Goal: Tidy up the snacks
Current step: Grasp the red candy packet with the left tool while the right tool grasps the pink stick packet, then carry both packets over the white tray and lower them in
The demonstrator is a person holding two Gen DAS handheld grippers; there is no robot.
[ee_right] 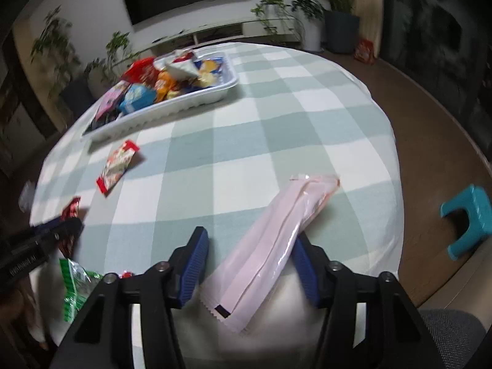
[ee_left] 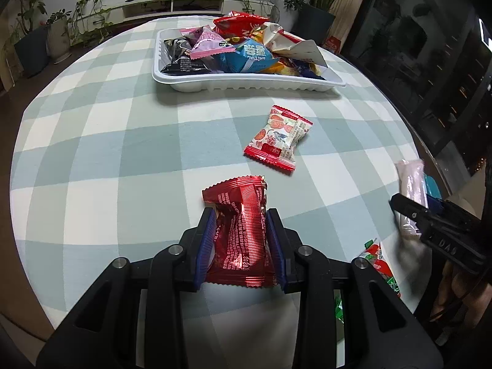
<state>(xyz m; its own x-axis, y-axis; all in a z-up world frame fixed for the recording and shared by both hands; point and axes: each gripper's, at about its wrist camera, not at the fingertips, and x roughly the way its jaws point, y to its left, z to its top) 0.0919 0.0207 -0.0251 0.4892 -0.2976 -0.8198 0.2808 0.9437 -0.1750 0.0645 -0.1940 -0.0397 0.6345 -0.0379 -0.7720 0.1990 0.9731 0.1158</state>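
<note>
My left gripper [ee_left: 240, 212] is shut on a crinkled red foil snack packet [ee_left: 243, 230] just above the checked tablecloth. In the right wrist view a long pale pink packet [ee_right: 276, 240] lies slantwise between the jaws of my right gripper [ee_right: 250, 233]. It leans on the right pad, while the left pad [ee_right: 196, 258] stands clear of it. A white tray [ee_left: 246, 84] heaped with several snack packets sits at the far side of the table. A red and white packet [ee_left: 278, 136] lies loose in front of the tray.
A green and red packet [ee_left: 381, 261] lies at the near edge between the two grippers. The round table's edge curves close on the right, with a blue stool [ee_right: 467, 224] on the floor beyond. Potted plants and a low shelf stand behind the table.
</note>
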